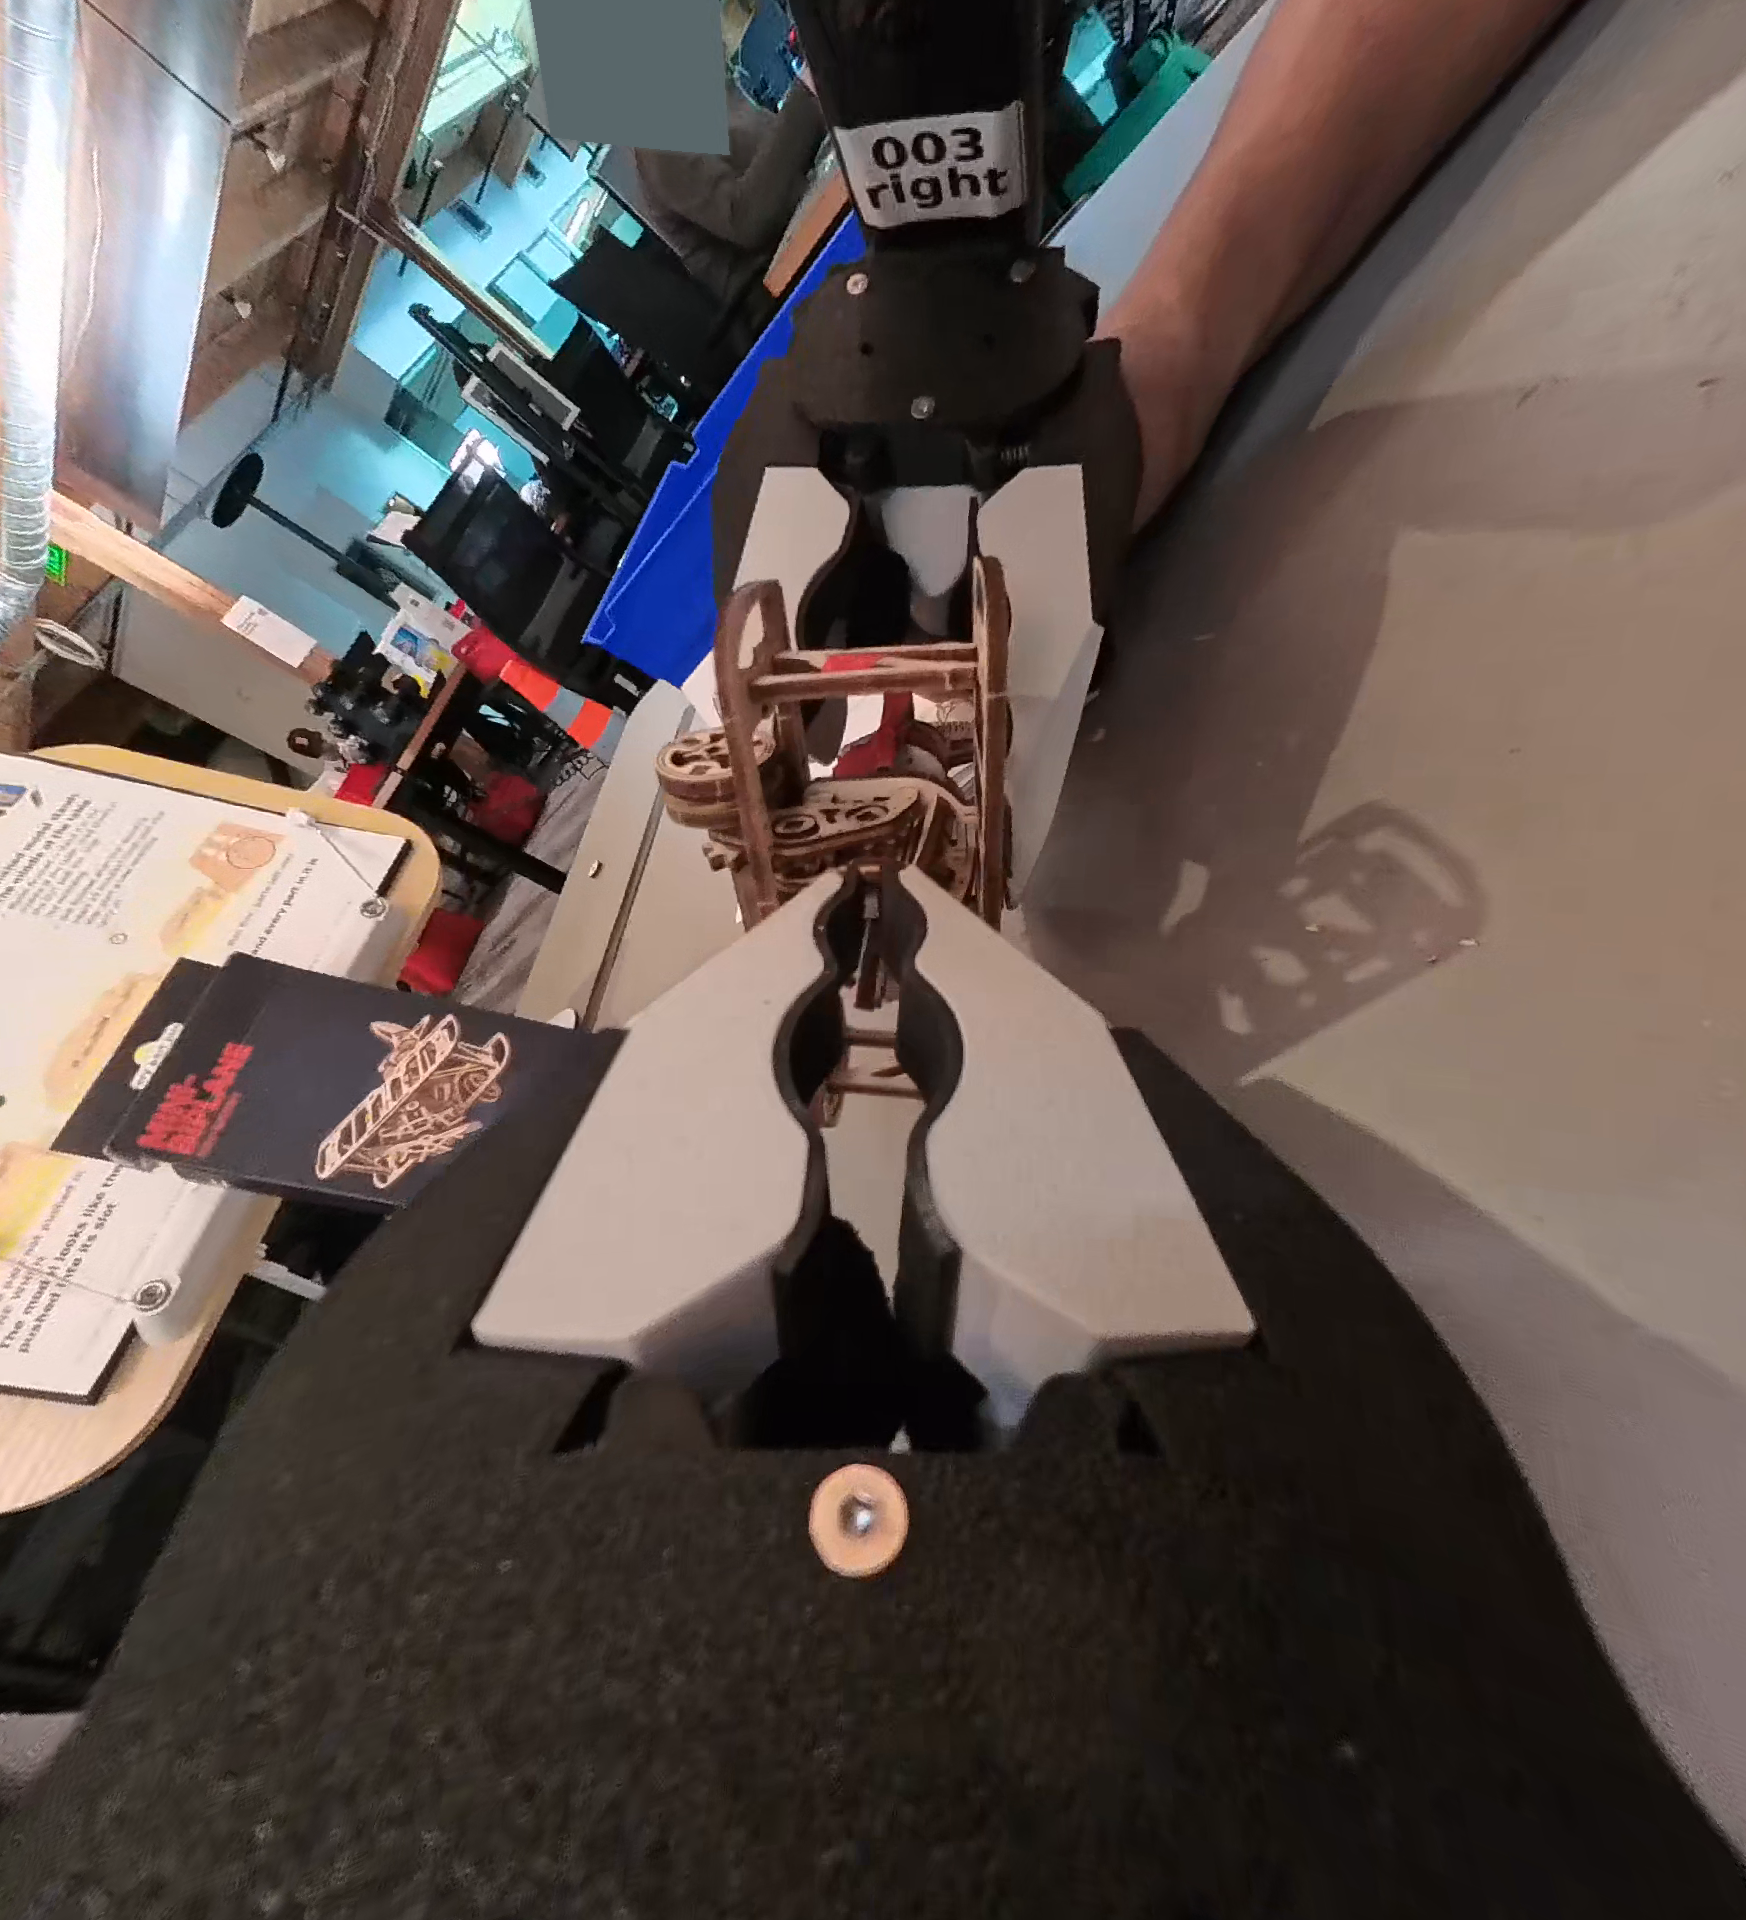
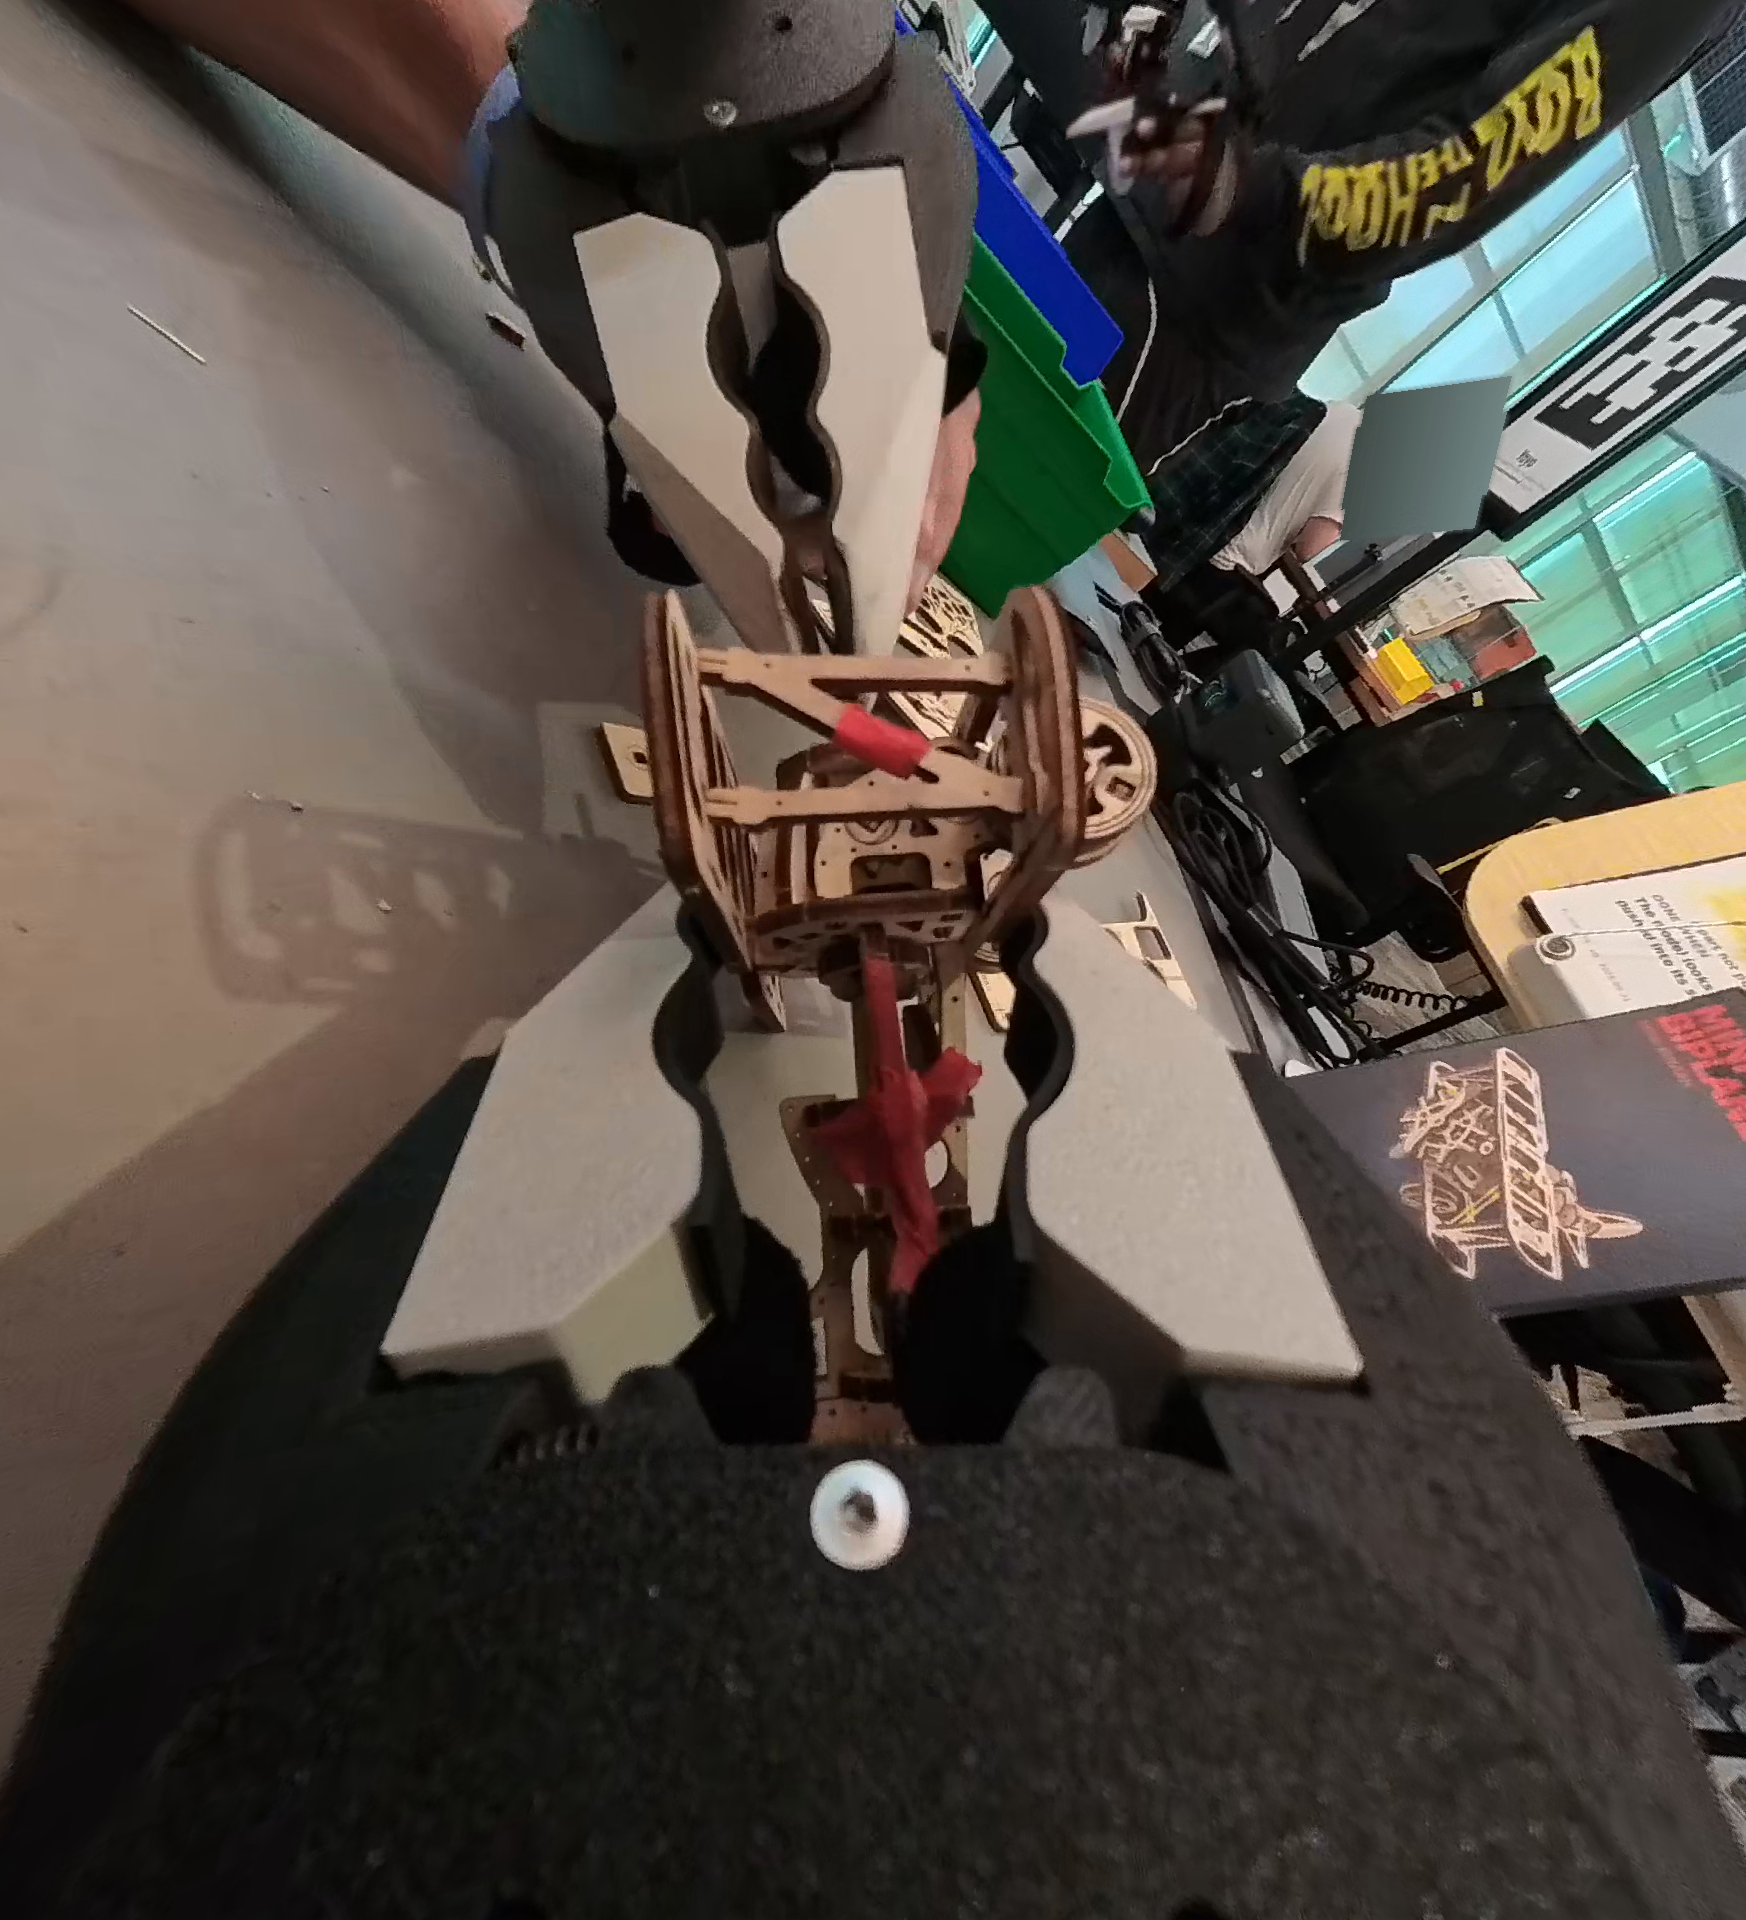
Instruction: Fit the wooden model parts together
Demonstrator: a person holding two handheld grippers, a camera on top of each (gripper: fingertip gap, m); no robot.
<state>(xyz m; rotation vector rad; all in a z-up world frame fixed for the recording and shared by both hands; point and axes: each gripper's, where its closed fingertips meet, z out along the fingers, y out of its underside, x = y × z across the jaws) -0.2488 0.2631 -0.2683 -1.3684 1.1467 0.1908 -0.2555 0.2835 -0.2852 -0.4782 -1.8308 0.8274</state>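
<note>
A wooden biplane model (image 1: 848,810) with a red tube (image 2: 884,743) and a red crumpled piece (image 2: 900,1122) hangs in the air above the grey table (image 1: 1471,727). My right gripper (image 2: 864,935) is shut on the model's body, a finger on each side; in the left wrist view it (image 1: 910,623) stands behind the model. My left gripper (image 1: 871,894) faces it from the other end, jaws almost together on a thin wooden part at the model's end. In the right wrist view the left gripper (image 2: 833,613) touches the model's far frame (image 2: 848,665).
A black box with a biplane picture (image 1: 329,1101) and an instruction sheet (image 1: 69,935) lie on a wooden side table (image 1: 17,1455). Blue (image 2: 1035,260) and green (image 2: 1035,468) bins stand at the table's far edge. Loose wooden pieces (image 2: 625,758) lie on the table. A person's black sleeve (image 2: 1420,156) is behind. Less than 4 cm separates the two grippers' tips.
</note>
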